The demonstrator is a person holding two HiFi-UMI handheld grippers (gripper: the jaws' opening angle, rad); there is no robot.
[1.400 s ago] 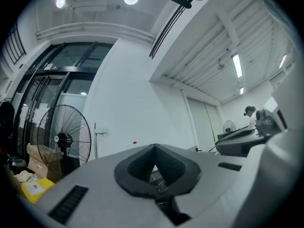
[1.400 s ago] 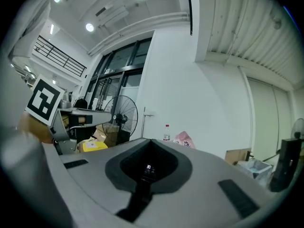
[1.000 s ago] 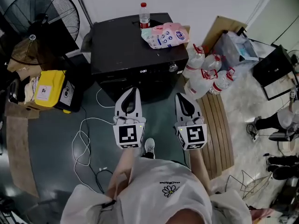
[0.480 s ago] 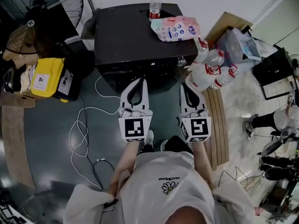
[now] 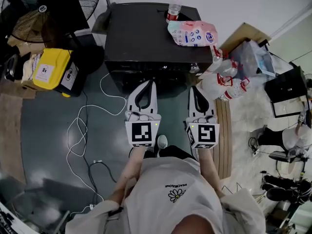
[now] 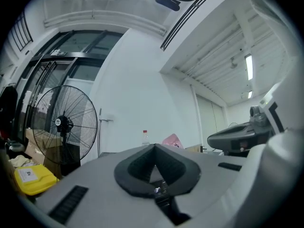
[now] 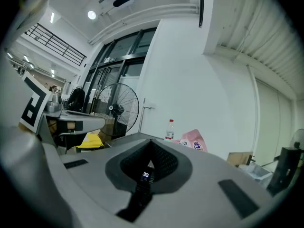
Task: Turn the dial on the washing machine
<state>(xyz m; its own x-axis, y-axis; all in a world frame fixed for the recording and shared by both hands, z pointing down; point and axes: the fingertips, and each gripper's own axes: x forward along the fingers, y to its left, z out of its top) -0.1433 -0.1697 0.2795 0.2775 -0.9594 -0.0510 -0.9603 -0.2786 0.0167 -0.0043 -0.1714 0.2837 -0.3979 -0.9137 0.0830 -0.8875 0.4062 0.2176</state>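
Approach stage, no contact yet. The black washing machine stands ahead of the person. A bottle and a pink bag lie on its top, towards the back right. The dial, a small silver knob, sits at the right end of the machine's front panel. A cluster of water jugs crowds the floor near it, at the machine's right side.

Left tool: jaws brought together at the tips, nothing between them. Its own view shows only a small lit display through the hollow behind the closed tips. It is held in front of the machine's face, near the middle and apart from it.

Right tool: likewise closed tip to tip and empty. It is held in front of the machine, below the dial and apart from it.

Assessment: the turning has not begun, and neither tool is on the dial. The right tool is nearer to the dial and the likelier candidate.

The next move calls for the following:
- part the right tool's jaws wide enough to span the knob;
- raise and advance the tool to the right end of the machine's panel;
- set one jaw on either side of the knob and close firmly;
- rotate the wrist.

Risk noted: the jugs at the machine's right side could be knocked on the way in.
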